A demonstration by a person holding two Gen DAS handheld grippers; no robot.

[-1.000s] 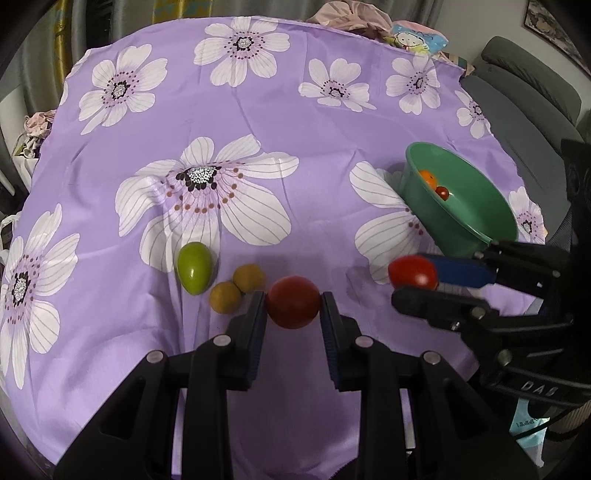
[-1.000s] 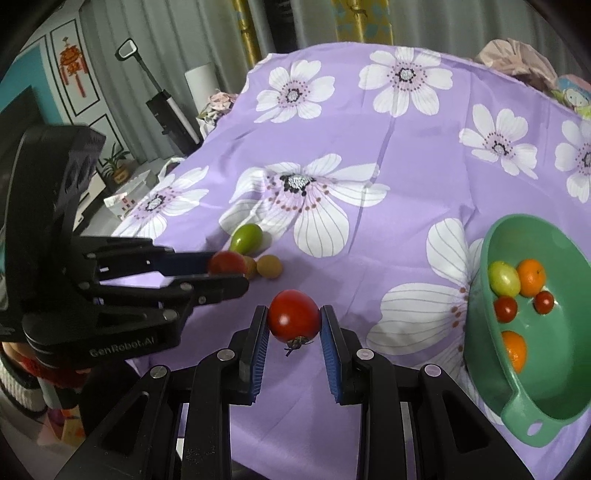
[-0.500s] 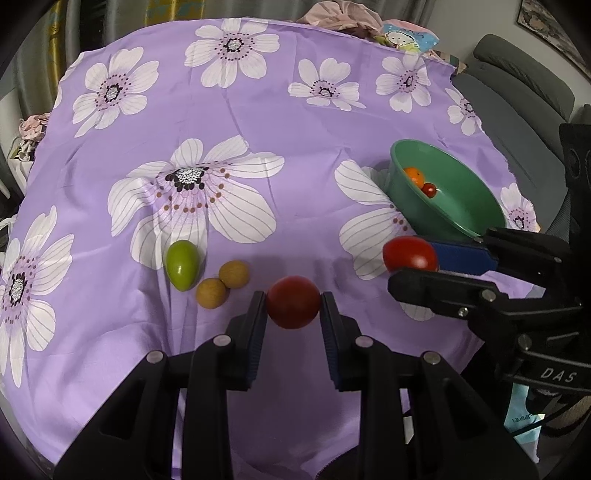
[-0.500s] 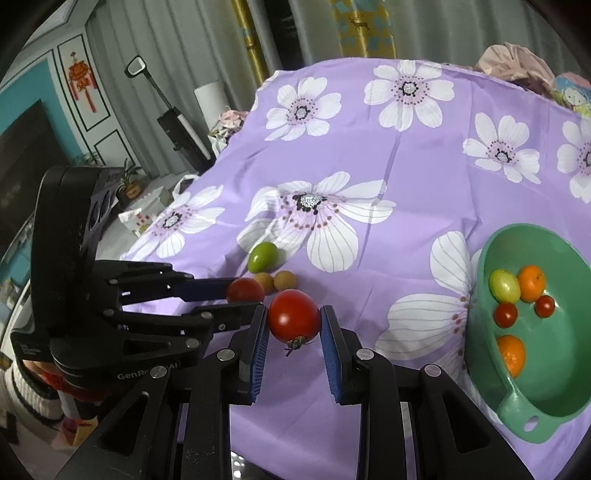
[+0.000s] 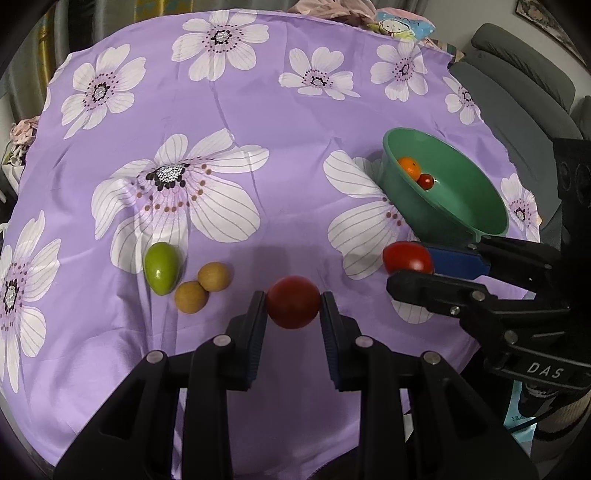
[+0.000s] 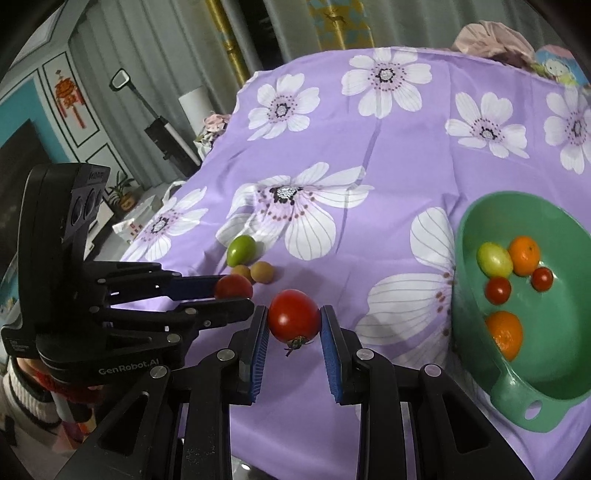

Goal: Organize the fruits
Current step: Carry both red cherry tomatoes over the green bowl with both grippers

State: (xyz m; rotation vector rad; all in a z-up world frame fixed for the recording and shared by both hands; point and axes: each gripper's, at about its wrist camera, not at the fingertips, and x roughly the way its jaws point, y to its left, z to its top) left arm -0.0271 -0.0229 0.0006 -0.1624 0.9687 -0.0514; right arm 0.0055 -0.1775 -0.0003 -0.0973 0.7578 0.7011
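Observation:
My left gripper (image 5: 293, 306) is shut on a dark red tomato (image 5: 293, 301), held above the purple flowered cloth (image 5: 258, 110). My right gripper (image 6: 294, 319) is shut on a bright red tomato (image 6: 294, 315) with its stem pointing down. Each gripper shows in the other's view, the right gripper (image 5: 408, 264) near the green bowl (image 5: 461, 214), the left gripper (image 6: 233, 293) at the left. On the cloth lie a green fruit (image 5: 160, 267) and two small brown fruits (image 5: 203, 286). The green bowl (image 6: 480, 221) holds oranges, small red tomatoes and a yellow-green fruit.
A grey sofa (image 5: 517, 92) stands beyond the table's right edge. Crumpled cloth and a printed bag (image 5: 402, 26) lie at the far edge. Past the left side are a curtain, a white roll (image 6: 195, 103) and a wall with framed decor. A knitted sleeve (image 6: 22, 391) shows under the left gripper.
The right gripper with its tomato has drifted toward the green bowl, which now looms larger in its view. The left gripper has stayed almost still, and both grips are unchanged.

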